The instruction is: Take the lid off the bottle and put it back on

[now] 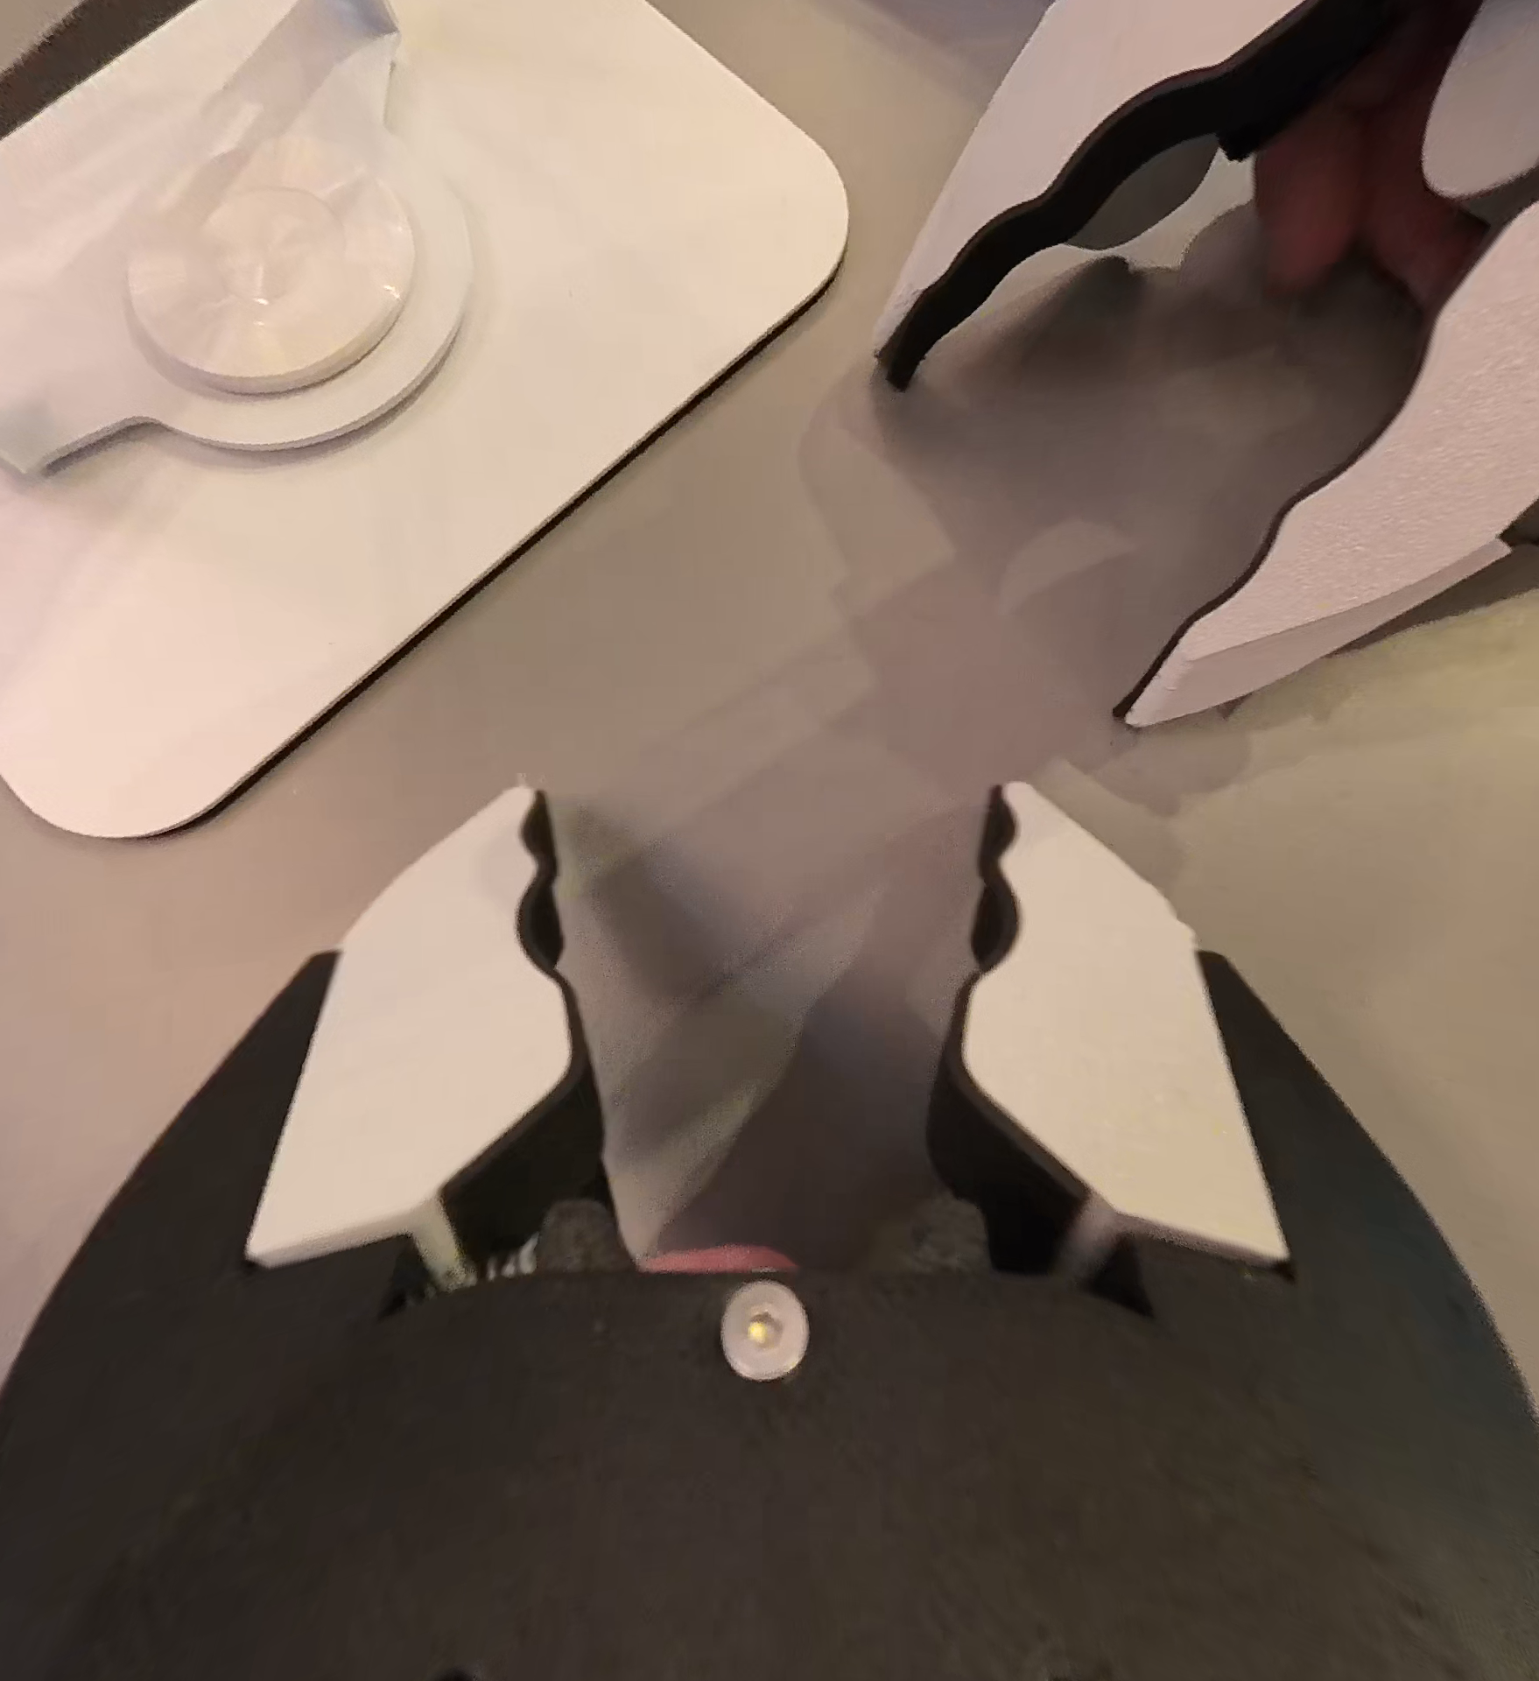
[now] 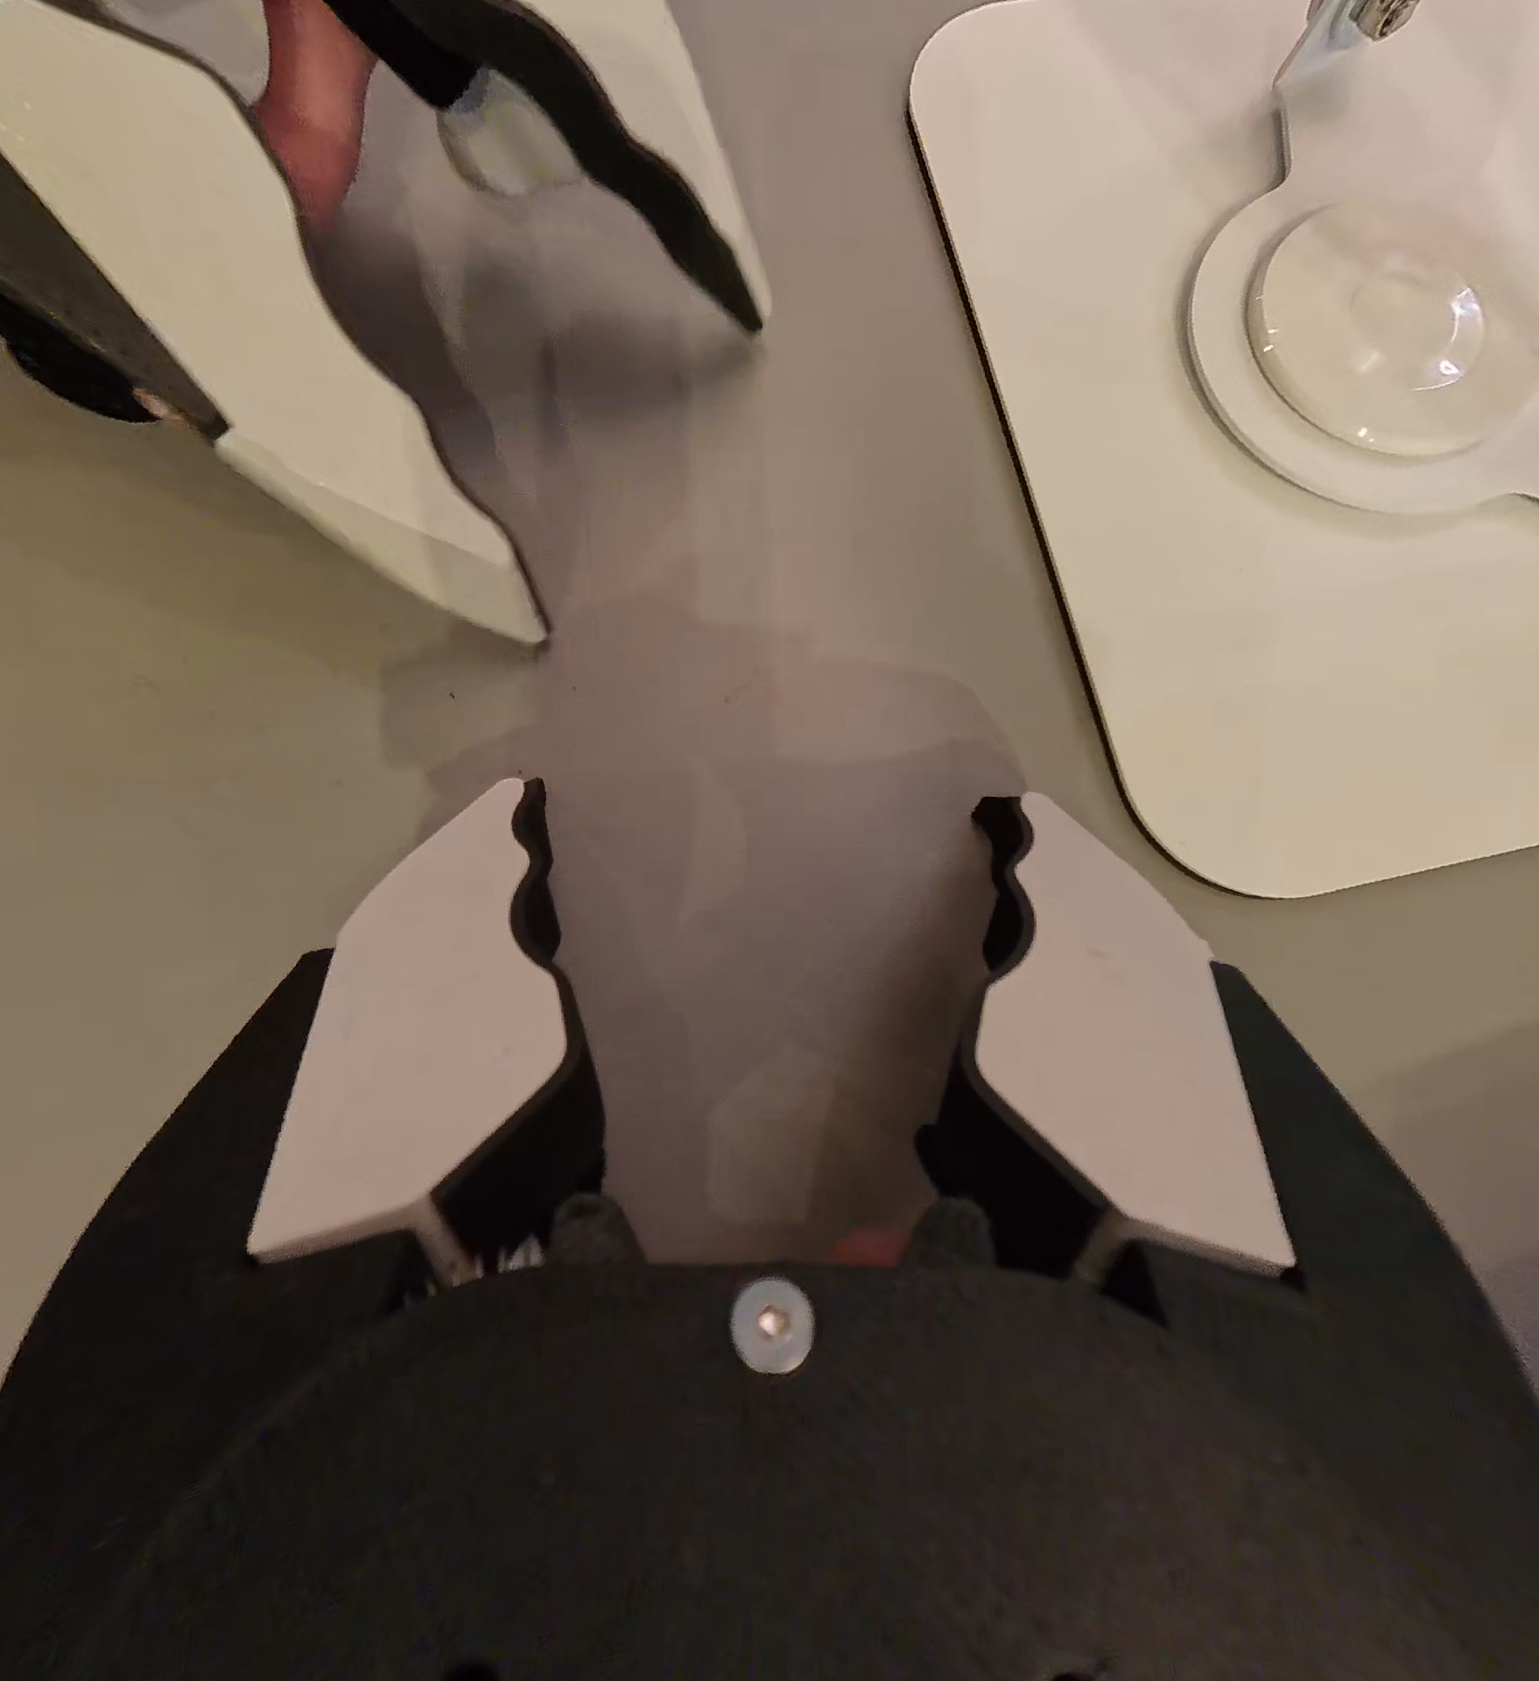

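Note:
No bottle and no lid show in either view. My left gripper [image 1: 766, 791] is open and empty, pointing down at the grey table [image 1: 748, 564]. My right gripper [image 2: 766, 791] is also open and empty above the same table [image 2: 793, 564]. The two grippers face each other with their tips close but apart. The right gripper also shows at the upper right of the left wrist view [image 1: 1011, 541], open. The left gripper also shows at the upper left of the right wrist view [image 2: 648, 482], open. Nothing lies between any of the fingers.
A white rounded base plate [image 1: 384, 509] with a round disc [image 1: 266, 282] and a stand arm lies on the table beside the grippers; it also shows at the right of the right wrist view [image 2: 1293, 682]. A hand [image 1: 1348, 182] holds the right gripper.

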Tool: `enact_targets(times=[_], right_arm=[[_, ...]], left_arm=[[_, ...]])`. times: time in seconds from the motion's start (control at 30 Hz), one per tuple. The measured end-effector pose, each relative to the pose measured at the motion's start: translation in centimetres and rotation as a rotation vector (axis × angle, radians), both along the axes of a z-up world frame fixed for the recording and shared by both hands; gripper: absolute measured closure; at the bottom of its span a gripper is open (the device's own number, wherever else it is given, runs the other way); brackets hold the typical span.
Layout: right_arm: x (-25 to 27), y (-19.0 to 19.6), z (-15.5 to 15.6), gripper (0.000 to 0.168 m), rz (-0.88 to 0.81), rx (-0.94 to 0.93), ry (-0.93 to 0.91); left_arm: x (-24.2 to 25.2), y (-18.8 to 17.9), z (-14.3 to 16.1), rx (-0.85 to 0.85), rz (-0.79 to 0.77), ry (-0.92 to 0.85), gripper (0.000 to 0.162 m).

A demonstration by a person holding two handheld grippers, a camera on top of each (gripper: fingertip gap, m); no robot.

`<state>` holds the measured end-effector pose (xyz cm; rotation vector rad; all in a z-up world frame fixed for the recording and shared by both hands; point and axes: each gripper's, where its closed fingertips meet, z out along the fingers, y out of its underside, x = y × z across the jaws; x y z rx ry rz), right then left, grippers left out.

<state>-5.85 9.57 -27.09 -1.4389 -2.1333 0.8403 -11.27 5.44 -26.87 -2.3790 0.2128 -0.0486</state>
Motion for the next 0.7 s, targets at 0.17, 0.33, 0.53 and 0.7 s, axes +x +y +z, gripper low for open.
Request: enact_targets(times=[0.17,0.33,0.53,0.7], right_arm=[[0.0,0.0,0.0,0.076,0.001,0.000,0.000],[0.1,0.1,0.0,0.078,0.003,0.000,0.002],[0.1,0.2,0.1,0.079,0.001,-0.001,0.002],[0.1,0.2,0.0,0.079,0.000,-0.001,0.002]], left_arm=[[1.0,-1.0,4.5,0.175,-0.109,0.011,0.070],[-7.2,-5.4,14.6,0.419,0.178,0.189,0.063],[-21.5,-12.7,16.6,0.183,0.483,0.404,0.045],[-29.9,-14.7,11.4,-0.191,0.524,0.422,0.049]])
